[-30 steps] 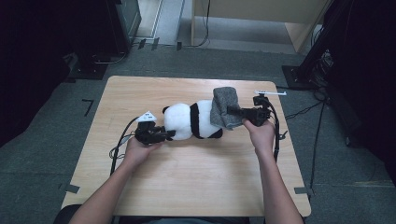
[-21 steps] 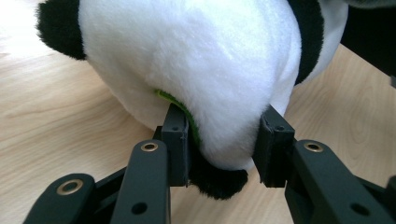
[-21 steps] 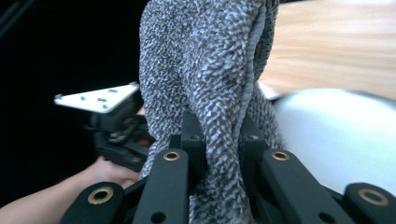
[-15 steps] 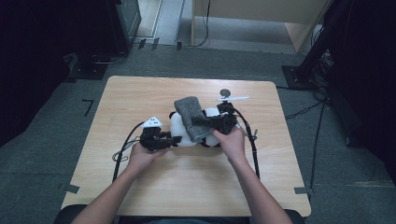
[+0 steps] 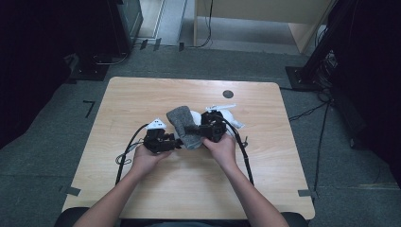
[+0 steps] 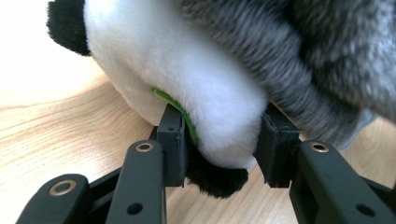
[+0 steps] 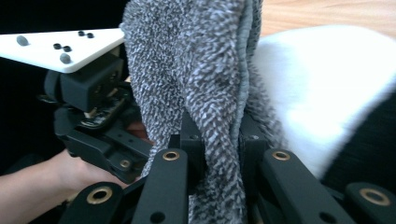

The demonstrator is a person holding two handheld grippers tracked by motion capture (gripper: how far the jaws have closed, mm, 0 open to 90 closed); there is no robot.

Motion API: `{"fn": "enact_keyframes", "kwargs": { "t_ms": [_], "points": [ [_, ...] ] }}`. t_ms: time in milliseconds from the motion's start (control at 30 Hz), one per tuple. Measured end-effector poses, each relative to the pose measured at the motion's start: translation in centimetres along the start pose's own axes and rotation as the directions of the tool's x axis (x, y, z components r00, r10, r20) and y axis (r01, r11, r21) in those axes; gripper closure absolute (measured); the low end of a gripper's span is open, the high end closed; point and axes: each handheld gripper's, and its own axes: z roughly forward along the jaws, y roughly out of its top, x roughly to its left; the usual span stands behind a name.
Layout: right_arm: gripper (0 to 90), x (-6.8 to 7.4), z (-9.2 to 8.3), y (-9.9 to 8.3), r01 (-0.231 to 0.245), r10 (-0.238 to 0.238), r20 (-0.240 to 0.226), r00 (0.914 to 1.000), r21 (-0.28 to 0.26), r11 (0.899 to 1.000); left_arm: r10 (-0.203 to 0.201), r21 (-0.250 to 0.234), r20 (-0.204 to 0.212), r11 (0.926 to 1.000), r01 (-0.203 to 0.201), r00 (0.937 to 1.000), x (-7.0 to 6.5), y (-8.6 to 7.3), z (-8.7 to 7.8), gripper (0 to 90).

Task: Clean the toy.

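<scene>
Wooden table [image 5: 142, 99] stands on grey carpet [image 5: 56, 118].

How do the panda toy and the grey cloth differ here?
The panda is smooth black-and-white plush; the cloth is speckled grey, nubby fabric. The panda is pinched by the left tool; the cloth by the right tool. The cloth drapes over the panda. Both are soft.

floor: grey carpet [image 5: 56, 189] | table: light wood [image 5: 142, 94] | surroundings: dark
</scene>
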Motion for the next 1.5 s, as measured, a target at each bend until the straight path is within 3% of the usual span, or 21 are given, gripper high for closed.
{"fn": "enact_keyframes", "kwargs": {
  "t_ms": [67, 200, 400, 667, 833, 967, 1033, 1200, 1400, 1500],
  "points": [
    [78.6, -0.6, -0.7, -0.1, -0.019, 0.019, 0.009, 0.9998, -0.006, 1.000, -0.005, 0.006, -0.001, 1.0000, 0.005, 1.0000, 0.2, 0.0, 0.0, 59.8],
    [78.6, -1.4, -2.3, -0.1, -0.013, 0.014, 0.067, 0.9977, -0.020, 1.000, -0.014, 0.013, 0.005, 0.9998, 0.014, 0.9999, 0.6, 0.0, -0.2, 60.0],
    [78.8, -2.3, -4.4, -0.1, -0.030, 0.035, 0.103, 0.9941, -0.050, 0.998, -0.016, 0.025, 0.018, 0.9996, 0.015, 0.9997, 1.2, 0.1, -0.3, 60.0],
    [78.9, -3.7, -7.6, -0.8, -0.076, 0.088, 0.117, 0.9892, -0.101, 0.992, -0.037, 0.028, 0.030, 0.9990, 0.036, 0.9989, 1.5, 0.3, -0.3, 60.0],
    [78.7, -4.4, -9.4, -1.3, -0.103, 0.120, 0.133, 0.9838, -0.133, 0.986, -0.042, 0.037, 0.017, 0.9985, 0.041, 0.9990, 2.1, 0.6, -0.6, 60.1],
    [78.4, -5.2, -10.3, -1.6, -0.123, 0.142, 0.142, 0.9796, -0.137, 0.983, -0.028, 0.048, 0.022, 0.9985, 0.027, 0.9994, 2.7, 0.7, -1.0, 60.0],
    [78.3, -5.6, -10.6, -1.7, -0.140, 0.156, 0.125, 0.9798, -0.132, 0.981, -0.023, 0.055, 0.031, 0.9983, 0.021, 0.9993, 2.9, 0.6, -1.0, 59.9],
    [78.3, -6.0, -11.8, -1.5, -0.124, 0.147, 0.173, 0.9739, -0.135, 0.983, -0.033, 0.065, 0.031, 0.9974, 0.031, 0.9990, 3.3, 0.5, -1.3, 59.9],
    [78.4, -6.4, -14.6, -0.9, -0.122, 0.160, 0.158, 0.9745, -0.224, 0.967, -0.040, 0.067, 0.033, 0.9971, 0.038, 0.9987, 3.8, 0.6, -1.7, 59.2],
    [78.4, -6.7, -15.1, -0.7, -0.114, 0.157, 0.177, 0.9716, -0.235, 0.965, -0.045, 0.060, 0.030, 0.9973, 0.043, 0.9985, 4.1, 0.5, -1.9, 58.7]
  ]
}}
